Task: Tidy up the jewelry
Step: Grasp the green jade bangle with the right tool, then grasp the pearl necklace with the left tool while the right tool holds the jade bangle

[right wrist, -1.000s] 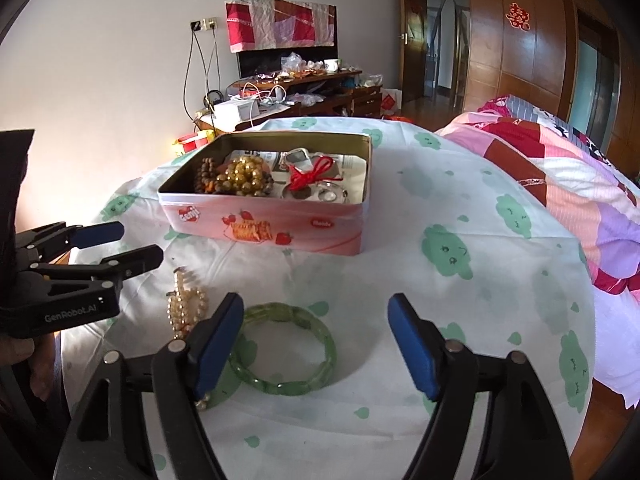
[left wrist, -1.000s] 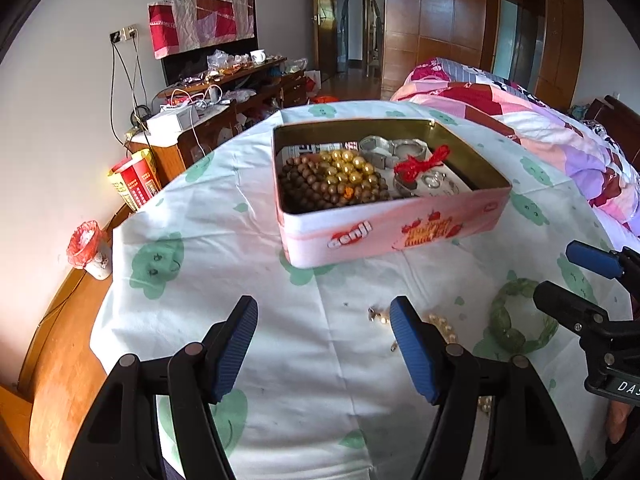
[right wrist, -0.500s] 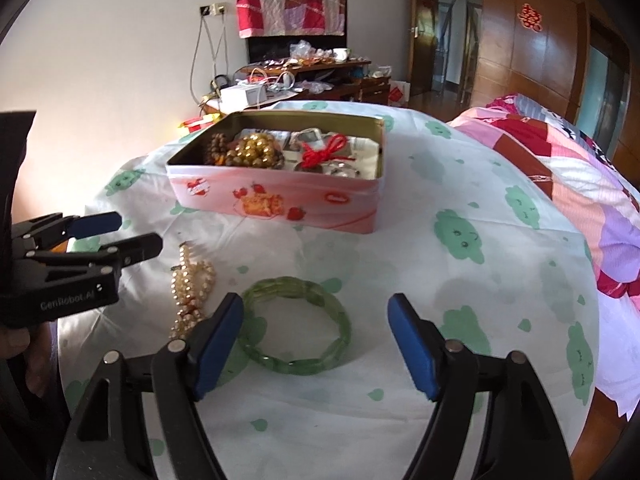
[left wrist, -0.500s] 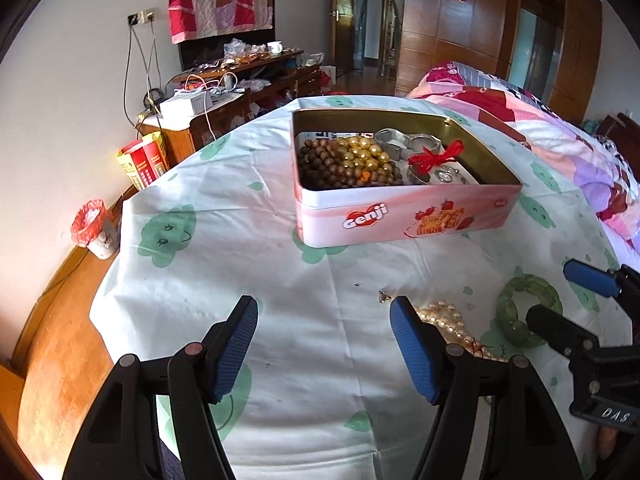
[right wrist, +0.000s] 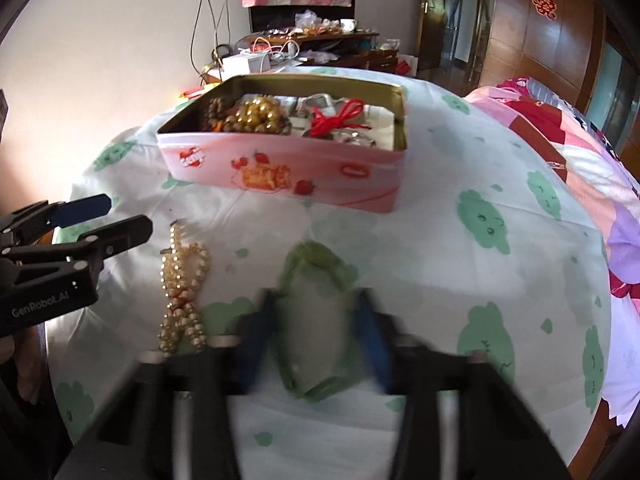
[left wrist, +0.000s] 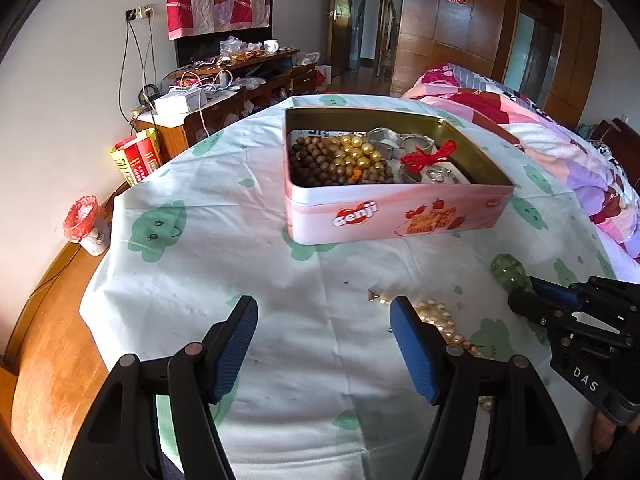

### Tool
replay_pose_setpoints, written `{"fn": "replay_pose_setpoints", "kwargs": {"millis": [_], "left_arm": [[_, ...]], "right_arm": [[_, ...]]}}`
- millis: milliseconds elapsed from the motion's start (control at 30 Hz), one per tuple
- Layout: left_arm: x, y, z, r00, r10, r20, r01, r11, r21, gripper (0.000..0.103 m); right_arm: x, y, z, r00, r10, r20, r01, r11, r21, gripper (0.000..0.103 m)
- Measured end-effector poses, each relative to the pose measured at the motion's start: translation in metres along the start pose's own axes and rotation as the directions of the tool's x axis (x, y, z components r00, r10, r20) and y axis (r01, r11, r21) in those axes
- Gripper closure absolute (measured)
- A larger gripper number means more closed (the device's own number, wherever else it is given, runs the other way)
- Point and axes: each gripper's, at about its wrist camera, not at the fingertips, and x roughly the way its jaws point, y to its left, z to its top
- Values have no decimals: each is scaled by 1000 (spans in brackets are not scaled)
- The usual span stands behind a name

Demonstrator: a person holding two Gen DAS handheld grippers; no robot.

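In the left wrist view, the left gripper (left wrist: 324, 344) hangs over the cloth-covered table (left wrist: 208, 272) with its blue-padded fingers (left wrist: 236, 344) spread wide and nothing between them. A pink tin (left wrist: 396, 216) stands open further back on the table, holding brown and gold beads (left wrist: 340, 160), a red cord (left wrist: 430, 158) and some silver pieces. Just right of the right-hand finger lies a pearl necklace (left wrist: 438, 320), flat on the cloth. Further right, the right gripper (left wrist: 540, 300) reaches in from the edge, and part of a green bangle (left wrist: 508, 270) shows at its tip. In the right wrist view, the right gripper (right wrist: 316, 344) is smeared by motion blur; its fingers (right wrist: 374, 344) appear to sit on either side of the green bangle (right wrist: 320, 264), drawn in close to it, though the blur leaves it unclear whether they actually clamp it. The pearl necklace (right wrist: 184, 284) lies just left of the bangle, apart from it, with the left gripper (right wrist: 104, 220) beyond it, its fingers parted. The tin (right wrist: 288, 172) sits behind both pieces, near the table's middle.
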Motion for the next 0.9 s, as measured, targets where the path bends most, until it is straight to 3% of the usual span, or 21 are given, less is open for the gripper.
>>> {"fn": "replay_pose_setpoints", "kwargs": {"millis": [200, 633, 733, 800, 900], "left_arm": [[-2, -16, -2, 997, -70, -15, 70, 997, 23, 34], [5, -48, -7, 988, -132, -75, 139, 984, 111, 34], [8, -48, -8, 989, -115, -88, 126, 983, 135, 39], [12, -42, -6, 995, -60, -81, 72, 985, 157, 39], [16, -19, 1, 997, -20, -71, 29, 992, 119, 39]], "right_arm": [[-7, -16, -6, 998, -54, 12, 54, 998, 15, 85], [-7, -20, -6, 998, -54, 18, 53, 998, 26, 85], [-8, -21, -6, 998, -53, 18, 52, 998, 27, 84], [-8, -21, -6, 998, -56, 20, 55, 998, 26, 84], [-8, -22, -7, 998, -55, 19, 55, 998, 28, 84]]}}
